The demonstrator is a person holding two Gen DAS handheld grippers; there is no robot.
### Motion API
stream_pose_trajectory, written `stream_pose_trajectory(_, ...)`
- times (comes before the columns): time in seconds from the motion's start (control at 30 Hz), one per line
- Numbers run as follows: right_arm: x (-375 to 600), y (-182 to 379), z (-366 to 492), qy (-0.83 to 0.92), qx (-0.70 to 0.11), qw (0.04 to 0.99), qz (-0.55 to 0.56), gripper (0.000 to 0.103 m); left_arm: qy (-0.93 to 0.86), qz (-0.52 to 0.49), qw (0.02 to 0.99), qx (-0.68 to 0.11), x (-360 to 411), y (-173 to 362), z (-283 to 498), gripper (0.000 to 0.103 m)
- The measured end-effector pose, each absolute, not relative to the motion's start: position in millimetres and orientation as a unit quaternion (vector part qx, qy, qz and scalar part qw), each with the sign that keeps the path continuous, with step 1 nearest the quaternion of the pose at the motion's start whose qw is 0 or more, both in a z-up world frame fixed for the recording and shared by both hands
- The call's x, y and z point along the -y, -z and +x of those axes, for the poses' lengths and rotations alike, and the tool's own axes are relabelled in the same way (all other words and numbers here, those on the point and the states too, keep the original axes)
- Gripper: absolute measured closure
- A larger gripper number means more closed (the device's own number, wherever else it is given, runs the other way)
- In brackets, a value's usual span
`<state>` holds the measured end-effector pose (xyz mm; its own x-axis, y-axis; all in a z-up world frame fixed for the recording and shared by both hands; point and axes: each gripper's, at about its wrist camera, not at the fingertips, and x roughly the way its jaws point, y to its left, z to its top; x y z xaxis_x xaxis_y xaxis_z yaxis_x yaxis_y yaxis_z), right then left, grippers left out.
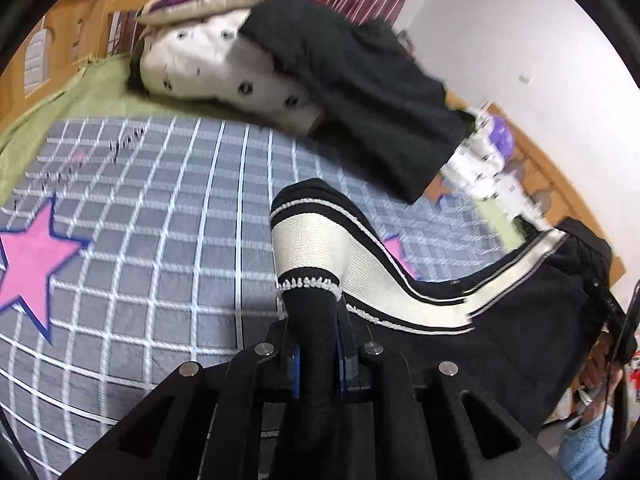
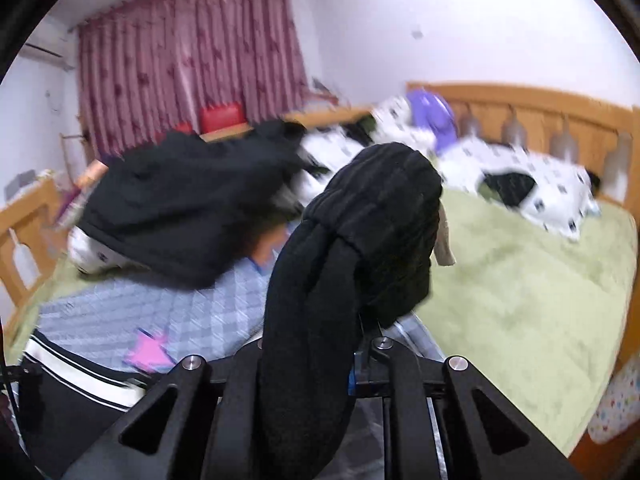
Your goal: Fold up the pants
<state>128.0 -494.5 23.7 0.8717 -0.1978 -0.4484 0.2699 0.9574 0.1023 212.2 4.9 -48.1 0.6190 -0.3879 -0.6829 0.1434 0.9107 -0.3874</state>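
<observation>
The black pants with a white side stripe (image 1: 400, 280) are held up above the grey checked blanket (image 1: 160, 220) on the bed. My left gripper (image 1: 316, 344) is shut on the striped edge of the pants, which bulges up over its fingers and runs off to the right. My right gripper (image 2: 352, 344) is shut on the black elastic waistband of the pants (image 2: 372, 232), which bunches over and hides its fingers. The striped part of the pants also shows at the lower left of the right wrist view (image 2: 76, 364).
Another black garment (image 1: 352, 84) lies over a white spotted quilt (image 1: 208, 64) at the far side, also in the right wrist view (image 2: 188, 196). A green bedspread (image 2: 520, 300) covers the bed. The wooden headboard (image 2: 540, 108) and maroon curtain (image 2: 192, 56) stand behind.
</observation>
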Motion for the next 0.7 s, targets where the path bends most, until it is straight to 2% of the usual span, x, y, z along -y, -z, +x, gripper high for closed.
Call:
stream_pose_trajectory(0.13, 451.5, -54.4, 130.1, 0.079, -0.196, 0.974, 0.087, 0.088, 0.105, -0.127, 0.908, -0.385, -50.9, 11.9, 198.2, 0.091)
stream_pose_trajectory(0.27, 415.0, -49.3, 146.5, 0.022, -0.197, 0.973, 0.116, 0.088, 0.047, -0.117, 0.911, -0.392, -112.9, 4.7, 189.9, 0.090)
stream_pose_trajectory(0.4, 386.4, 0.5, 174.8, -0.018, -0.256, 0.958, 0.126, 0.088, 0.010, -0.089, 0.901, -0.423, -147.3, 45.3, 191.8, 0.090)
stream_pose_trajectory(0.53, 377.7, 79.8, 204.6, 0.016, -0.359, 0.931, 0.061, 0.087, -0.029, -0.070, 0.882, -0.465, -159.9, 109.9, 205.7, 0.088)
stream_pose_trajectory(0.6, 385.4, 111.0, 212.5, 0.039, -0.402, 0.914, 0.040, 0.084, -0.040, -0.058, 0.875, -0.478, -162.8, 125.5, 210.5, 0.082)
stream_pose_trajectory(0.67, 400.4, 129.2, 206.1, 0.031, -0.434, 0.900, 0.044, 0.081, -0.055, -0.067, 0.872, -0.482, -170.4, 131.8, 211.7, 0.071)
stream_pose_trajectory(0.7, 403.8, 130.9, 203.2, 0.028, -0.443, 0.895, 0.052, 0.078, -0.058, -0.072, 0.870, -0.484, -171.9, 130.3, 212.3, 0.069)
